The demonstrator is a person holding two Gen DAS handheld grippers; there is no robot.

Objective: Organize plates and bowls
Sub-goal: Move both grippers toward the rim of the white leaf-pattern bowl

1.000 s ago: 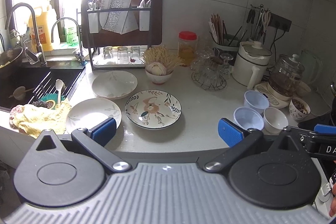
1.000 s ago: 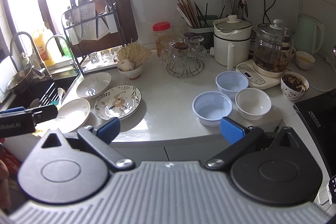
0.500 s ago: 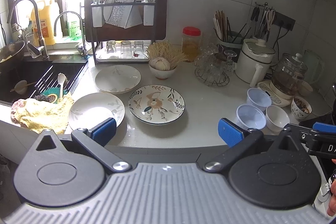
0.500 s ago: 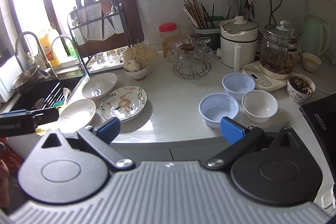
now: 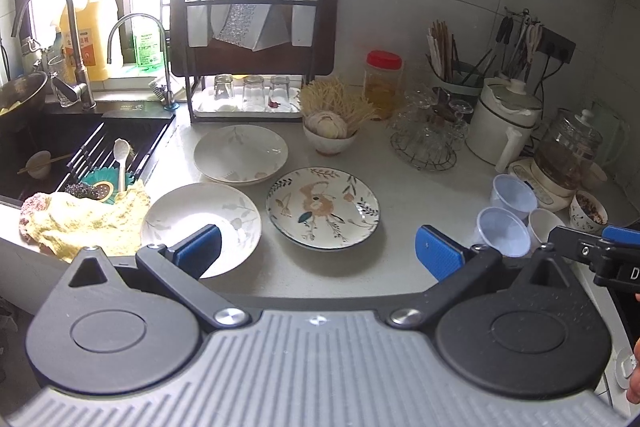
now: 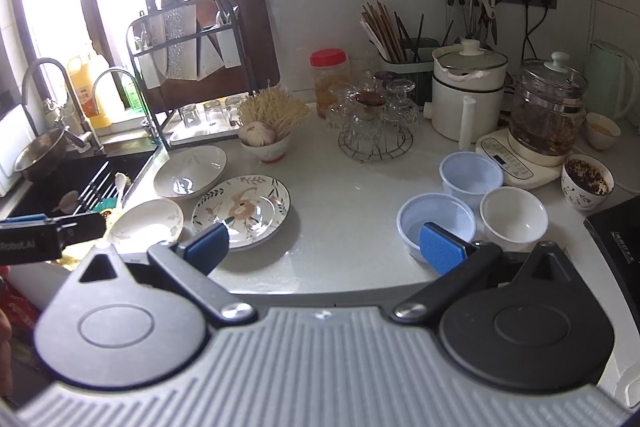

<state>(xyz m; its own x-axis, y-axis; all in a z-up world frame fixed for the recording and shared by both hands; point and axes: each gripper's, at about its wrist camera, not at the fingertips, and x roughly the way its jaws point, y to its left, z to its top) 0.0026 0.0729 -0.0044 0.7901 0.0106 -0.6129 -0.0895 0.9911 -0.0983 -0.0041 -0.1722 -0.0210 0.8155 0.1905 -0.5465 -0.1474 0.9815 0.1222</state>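
Two grippers, left gripper (image 5: 318, 251) and right gripper (image 6: 324, 247), are hovering wide open and empty at lower frame. Three plates, nearest the white plate (image 5: 200, 227), are lying lower left under the left pad; bowls (image 6: 436, 223) are sitting lower right, nearer the right gripper. Pads are hiding both near rims.

Beside the pale, glossy stone-look countertop (image 5: 400, 187)'s black sink, the floral glazed ceramic plate (image 5: 322, 207) shines; nearby lies a rough yellow knitted cloth (image 5: 84, 219); translucent plastic bowls (image 6: 436, 221) look matt.
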